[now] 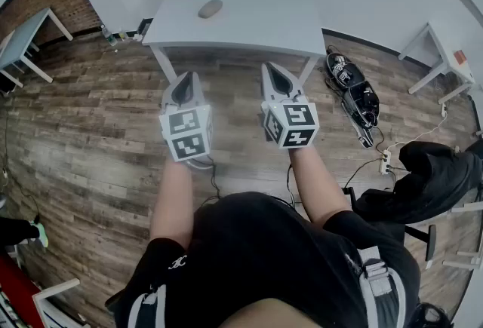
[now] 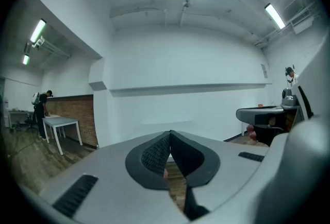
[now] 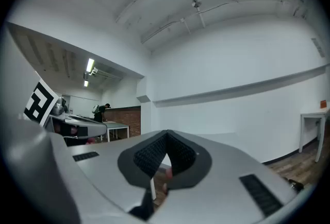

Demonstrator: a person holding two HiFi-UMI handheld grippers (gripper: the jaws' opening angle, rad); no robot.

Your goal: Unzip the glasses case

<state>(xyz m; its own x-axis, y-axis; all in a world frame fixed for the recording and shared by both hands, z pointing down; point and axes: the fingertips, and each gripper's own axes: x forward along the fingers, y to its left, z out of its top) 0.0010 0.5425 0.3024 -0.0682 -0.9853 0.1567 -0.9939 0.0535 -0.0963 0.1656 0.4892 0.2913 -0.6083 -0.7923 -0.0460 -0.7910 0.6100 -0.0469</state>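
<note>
Glasses case [image 1: 210,9] on table [image 1: 256,25], well beyond L gripper [image 1: 189,78] & R gripper [image 1: 272,70], both closed, empty.

Tan glasses case [image 1: 210,9], white table [image 1: 260,13], wood-grain floor [image 1: 90,119]

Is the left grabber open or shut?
Shut. In its own view the left gripper has both jaws pressed together at the tip, nothing between them.

The case [image 1: 210,9] is too small to show its zip; the desk [image 1: 23,36] at far left runs off the edge.
</note>
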